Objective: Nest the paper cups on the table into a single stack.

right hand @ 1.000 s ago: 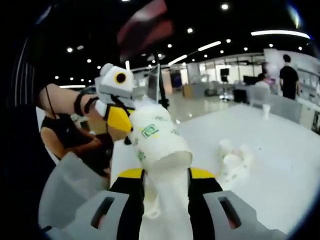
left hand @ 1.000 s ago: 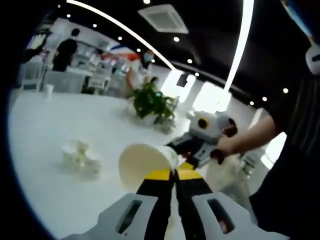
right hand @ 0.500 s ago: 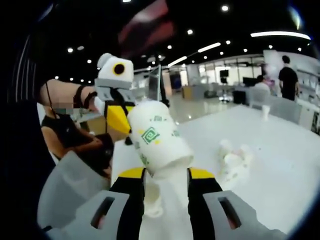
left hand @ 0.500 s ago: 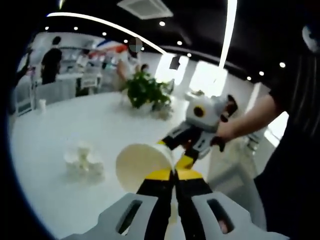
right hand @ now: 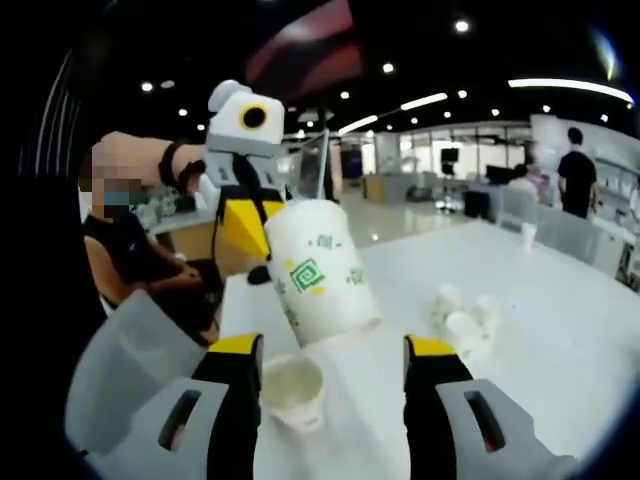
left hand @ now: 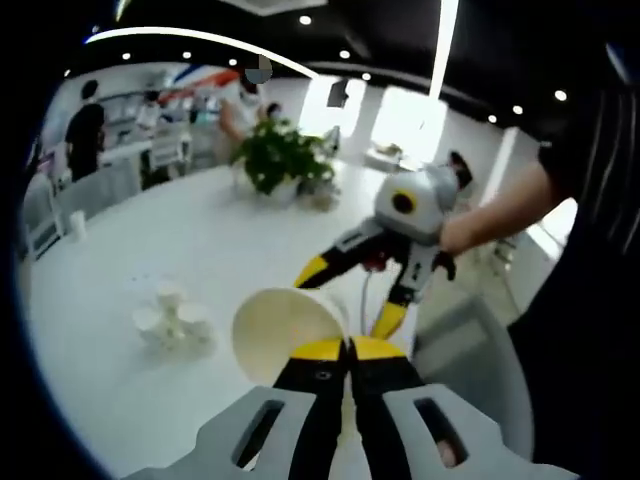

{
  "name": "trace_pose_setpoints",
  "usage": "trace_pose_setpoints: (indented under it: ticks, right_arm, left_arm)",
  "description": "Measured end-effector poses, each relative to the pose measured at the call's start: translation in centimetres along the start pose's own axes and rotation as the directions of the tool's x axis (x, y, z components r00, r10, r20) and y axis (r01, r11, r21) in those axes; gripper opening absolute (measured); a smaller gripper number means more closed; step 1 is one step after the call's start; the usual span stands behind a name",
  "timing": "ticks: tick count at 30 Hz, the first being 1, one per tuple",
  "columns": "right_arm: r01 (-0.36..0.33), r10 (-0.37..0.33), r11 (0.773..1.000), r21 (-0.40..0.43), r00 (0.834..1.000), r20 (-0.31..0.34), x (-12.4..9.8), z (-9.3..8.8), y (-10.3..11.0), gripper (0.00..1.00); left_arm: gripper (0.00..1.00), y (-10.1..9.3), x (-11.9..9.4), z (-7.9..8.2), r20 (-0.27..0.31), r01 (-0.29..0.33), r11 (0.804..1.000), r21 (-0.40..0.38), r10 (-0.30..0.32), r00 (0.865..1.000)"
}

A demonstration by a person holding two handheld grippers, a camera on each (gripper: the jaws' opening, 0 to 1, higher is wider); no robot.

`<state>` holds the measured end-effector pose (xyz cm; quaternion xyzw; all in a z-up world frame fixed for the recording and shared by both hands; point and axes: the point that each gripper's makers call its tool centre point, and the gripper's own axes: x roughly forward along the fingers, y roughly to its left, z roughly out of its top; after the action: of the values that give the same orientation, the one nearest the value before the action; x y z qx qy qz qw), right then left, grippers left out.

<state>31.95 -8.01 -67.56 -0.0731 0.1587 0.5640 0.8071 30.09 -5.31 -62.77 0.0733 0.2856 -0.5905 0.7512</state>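
Note:
My left gripper [left hand: 348,347] is shut on the rim of a white paper cup [left hand: 283,330], whose open mouth faces the camera. In the right gripper view the same cup [right hand: 316,272], printed with green logos, hangs tilted with its mouth down from the left gripper [right hand: 256,258]. My right gripper [right hand: 332,346] is open below it, jaws wide apart. A second cup [right hand: 290,388] stands mouth up on the white table [right hand: 560,340] between those jaws. The right gripper [left hand: 350,295] reaches in from the right in the left gripper view, open and holding nothing. More cups [left hand: 172,320] [right hand: 460,315] sit clustered on the table.
A potted plant [left hand: 282,158] stands at the table's far side. A lone cup [right hand: 527,233] sits far back on another table. A seated person [right hand: 140,265] is beside the table edge, and people stand in the background. A hand [left hand: 470,225] holds the right gripper.
My right gripper has opened and let go of what it held. The logo cup stays in the left gripper's grip, and a cup now stands free on the table below.

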Motion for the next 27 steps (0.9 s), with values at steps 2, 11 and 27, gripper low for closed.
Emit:
trace_pose_setpoints:
  ticks: [2, 11, 27]
  right_arm:
    - [-0.006, 0.006, 1.000, -0.008, 1.000, 0.003, 0.1, 0.0, 0.3, 0.60]
    - [-0.027, 0.022, 0.990, -0.141, 0.999, -0.036, 0.5, -1.6, 1.9, 0.82]
    - [0.002, -0.007, 0.994, -0.109, 0.999, -0.038, 0.3, -3.4, 1.8, 0.93]
  left_arm:
    - [0.00, -0.3, 0.1, 0.0, -0.021, 0.008, 1.000, 0.013, -0.008, 1.000]
    - [0.00, -0.9, 0.5, -1.5, -0.158, 0.020, 0.998, 0.065, -0.009, 0.987]
    - [0.00, -0.9, 0.6, -5.4, -0.440, 0.045, 0.985, 0.168, 0.034, 0.897]
